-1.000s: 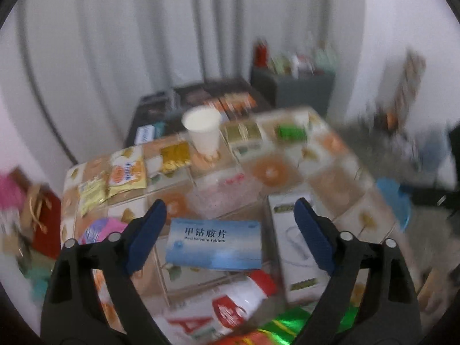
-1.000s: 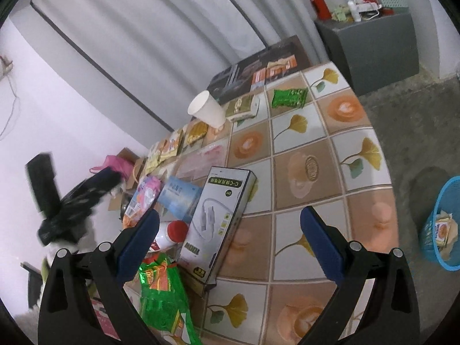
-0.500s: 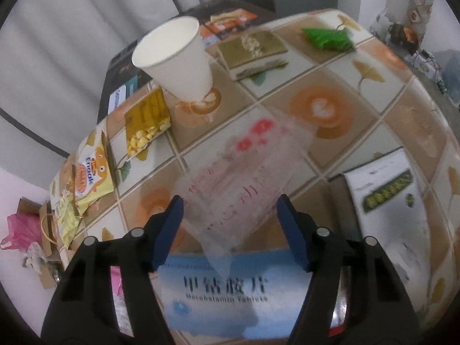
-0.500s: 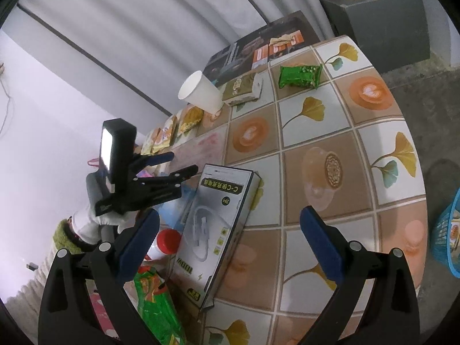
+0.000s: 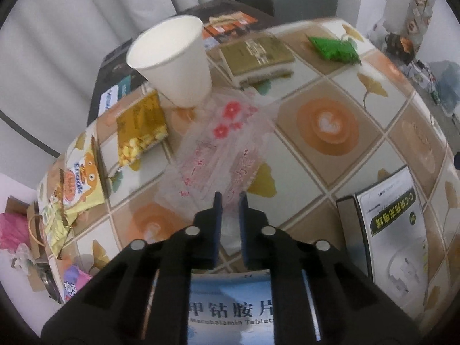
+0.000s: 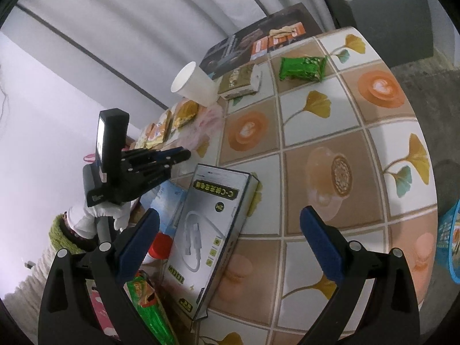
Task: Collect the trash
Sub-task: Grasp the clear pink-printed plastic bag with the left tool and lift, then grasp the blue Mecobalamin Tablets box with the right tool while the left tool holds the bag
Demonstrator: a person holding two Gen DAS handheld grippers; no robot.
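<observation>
Left hand-held gripper [image 5: 229, 201] pinched nearly shut on the near edge of a clear plastic wrapper [image 5: 221, 155] printed with pink flowers, lying flat on the tiled desk [image 5: 327, 155]. Wrapper still on the desk, not yet lifted, its far end touching the base of the white paper cup [image 5: 172, 63]. Right hand-held gripper [image 6: 230, 241] spread wide, holding nothing, hovering over the near part of the desk above a white cable box [image 6: 207, 238].

Collection judged barely begun. Still lying about: gold snack packet [image 5: 141, 126] and yellow cartoon snack bag [image 5: 77, 184] at far left, green packet [image 5: 333, 49] at far right, olive-gold box [image 5: 256, 54] beside the cup, blue tablet box [image 5: 230, 304] at the near edge under the left gripper. Blue basket [image 6: 448, 241] on the floor at right, off the desk, with some scraps inside already, likely the destination. Remaining for this piece: lift, carry right, release; then the rest in turn.
</observation>
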